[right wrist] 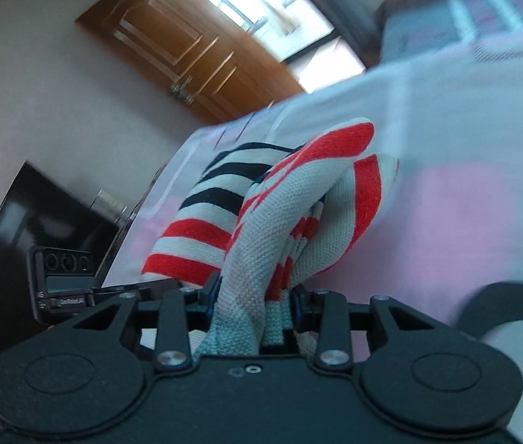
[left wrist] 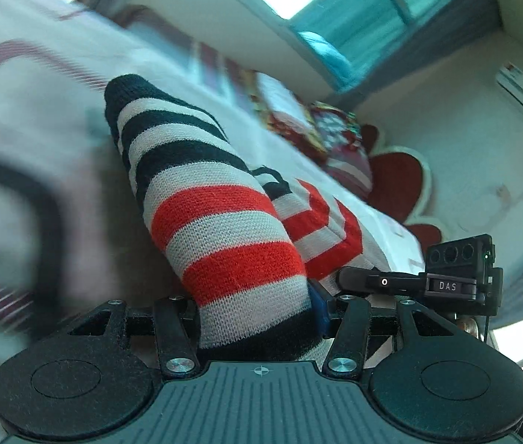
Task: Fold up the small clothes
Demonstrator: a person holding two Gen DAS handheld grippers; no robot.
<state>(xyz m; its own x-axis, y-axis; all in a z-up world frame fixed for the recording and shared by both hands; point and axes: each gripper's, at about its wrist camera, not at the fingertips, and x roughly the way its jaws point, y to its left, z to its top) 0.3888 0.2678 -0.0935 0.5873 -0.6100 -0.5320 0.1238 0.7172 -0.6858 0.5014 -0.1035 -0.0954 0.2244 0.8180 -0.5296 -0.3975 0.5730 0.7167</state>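
Both tongs grip 1 striped sock above the bed. The left tongs are partly closed on the sock at its dark end, the striped length reaching far ahead. The right tongs pinch bunched sock folds, narrower.

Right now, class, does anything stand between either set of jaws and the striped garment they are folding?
Nothing visible does. The left gripper already grips the striped garment between its jaws, and the right gripper clamps a bunched part of the same knit. Only the bedsheet lies behind the garment.
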